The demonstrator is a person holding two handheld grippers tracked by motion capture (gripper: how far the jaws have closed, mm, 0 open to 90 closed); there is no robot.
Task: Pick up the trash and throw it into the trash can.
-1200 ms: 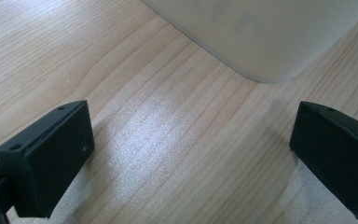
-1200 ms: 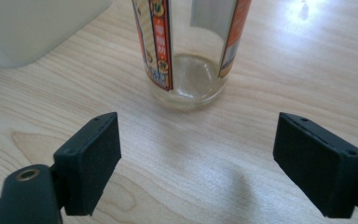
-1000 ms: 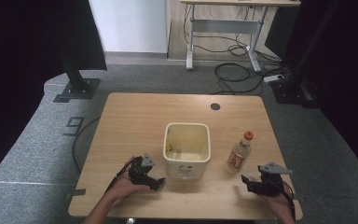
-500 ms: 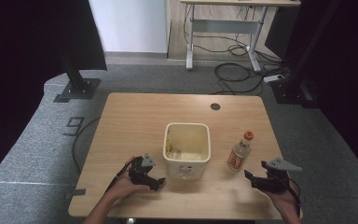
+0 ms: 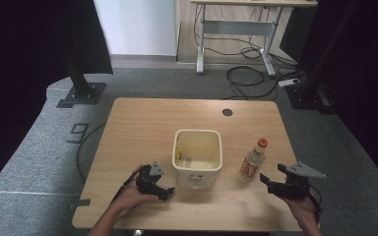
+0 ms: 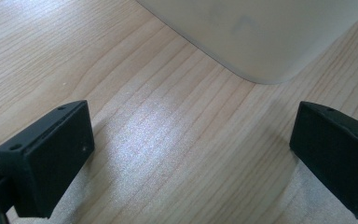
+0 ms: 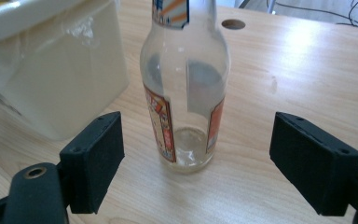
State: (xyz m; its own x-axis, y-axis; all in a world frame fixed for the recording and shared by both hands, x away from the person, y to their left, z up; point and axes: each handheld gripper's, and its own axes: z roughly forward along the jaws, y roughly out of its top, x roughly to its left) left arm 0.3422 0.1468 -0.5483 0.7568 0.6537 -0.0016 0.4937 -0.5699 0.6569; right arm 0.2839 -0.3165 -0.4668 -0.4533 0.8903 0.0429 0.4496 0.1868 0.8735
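Right tongs [image 7: 196,154] gape before the upright bottle [image 7: 184,93], cap up.

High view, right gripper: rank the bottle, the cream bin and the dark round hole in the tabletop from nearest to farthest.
From the right gripper:
1. Bottle, just ahead to its left.
2. Cream bin, farther left at mid-table.
3. Round hole, near the table's far edge.

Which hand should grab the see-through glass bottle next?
Probably the right. The right gripper faces the clear glass bottle with fingers open. The left gripper faces the cream plastic bin.
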